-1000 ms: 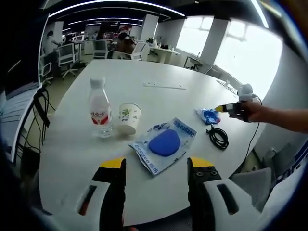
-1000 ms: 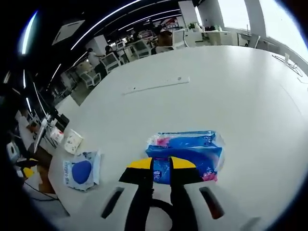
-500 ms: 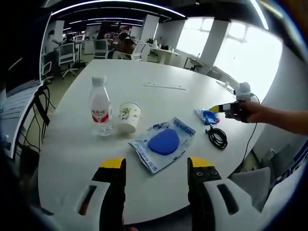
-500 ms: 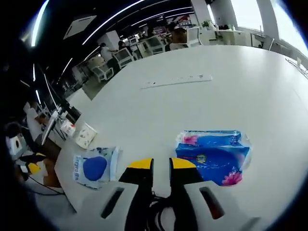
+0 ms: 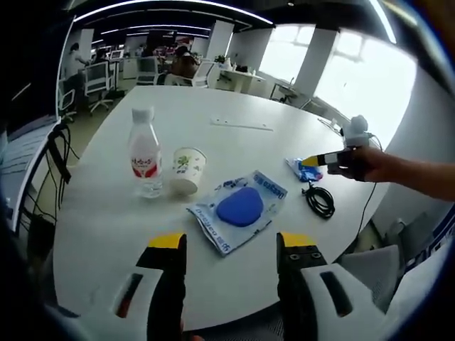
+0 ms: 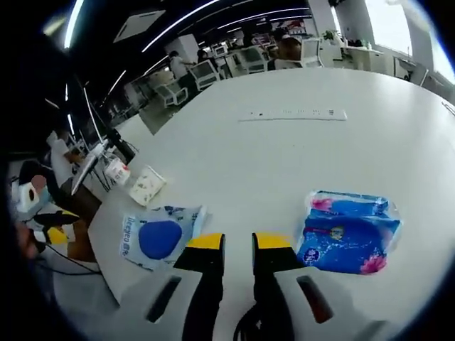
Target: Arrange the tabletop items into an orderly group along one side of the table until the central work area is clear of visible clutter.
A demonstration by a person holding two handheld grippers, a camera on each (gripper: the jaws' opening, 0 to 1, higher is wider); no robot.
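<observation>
Right now my left tongs (image 5: 231, 245) hover above the near edge of the white round surface (image 5: 106, 213), their yellow-tipped jaws wide apart with nothing between them. Just beyond them lies a flat clear packet with blue print and a blue oval pad inside (image 5: 239, 207), turned at an angle. Farther off to the left stand a water bottle with a red-and-white label (image 5: 145, 155) and, just beside it on the right, a paper cup with a green leaf print (image 5: 187, 169), both upright. To the right, near the surface's edge, I see a coiled black cable (image 5: 320, 201) and behind it the blue tissue pack (image 5: 306, 170). My right tongs (image 5: 313, 160), held in my hand (image 5: 359, 164), hang right over that pack.

From the right gripper view, my right tongs (image 6: 237, 242) have their jaws nearly together, a narrow slit left between the yellow tips, gripping nothing. The blue tissue pack (image 6: 347, 231) lies flat on the surface (image 6: 284, 156) just to the right of them, apart from the jaws. To the left is the packet with the blue pad (image 6: 159, 237), and beyond it the paper cup (image 6: 148, 185) and the bottle (image 6: 116, 170). A long white power strip (image 6: 291, 114) lies across the middle of the surface, well apart from everything else.
</observation>
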